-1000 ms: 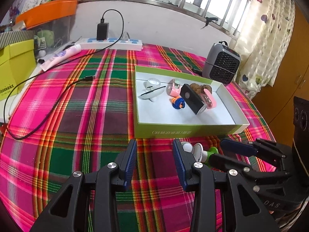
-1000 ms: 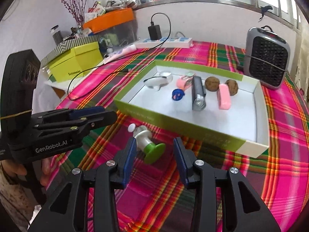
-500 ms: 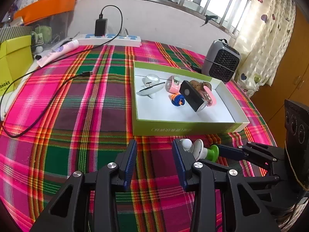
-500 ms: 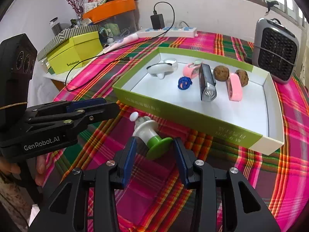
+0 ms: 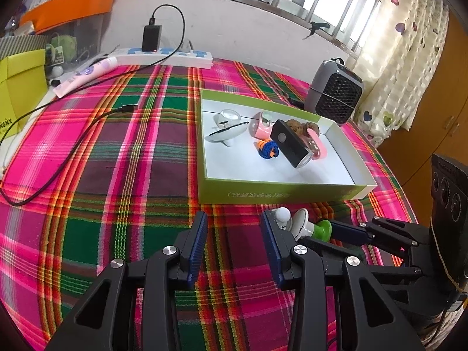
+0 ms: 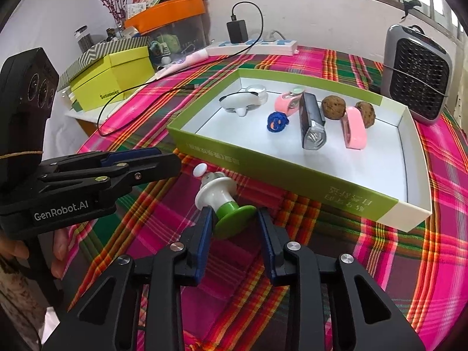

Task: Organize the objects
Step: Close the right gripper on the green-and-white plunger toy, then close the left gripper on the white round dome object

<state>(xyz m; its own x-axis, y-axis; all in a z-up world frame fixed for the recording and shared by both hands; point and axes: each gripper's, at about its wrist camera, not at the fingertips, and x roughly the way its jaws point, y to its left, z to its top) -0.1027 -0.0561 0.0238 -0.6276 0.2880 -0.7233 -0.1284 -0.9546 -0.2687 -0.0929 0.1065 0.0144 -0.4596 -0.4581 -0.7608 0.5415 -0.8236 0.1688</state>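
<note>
A white and green stopper-like toy (image 6: 223, 201) lies on its side on the plaid cloth, just in front of the green box (image 6: 292, 172). My right gripper (image 6: 234, 228) is open, its fingers on either side of the toy's green base. The toy also shows in the left wrist view (image 5: 304, 226), beside my right gripper's fingers (image 5: 348, 231). My left gripper (image 5: 234, 242) is open and empty, just left of the toy. The box (image 5: 280, 194) holds a black flashlight (image 5: 291, 143), a blue ball (image 5: 267, 149), pink items and two brown balls (image 6: 333, 107).
A grey heater (image 6: 415, 73) stands behind the box at the right. A power strip with a charger (image 5: 163, 54) and a black cable (image 5: 76, 143) lie at the back left. A yellow box (image 6: 114, 76) stands off the table's left side.
My right gripper has moved forward, so its fingers now flank the toy's green base. My left gripper has moved slightly closer to the box.
</note>
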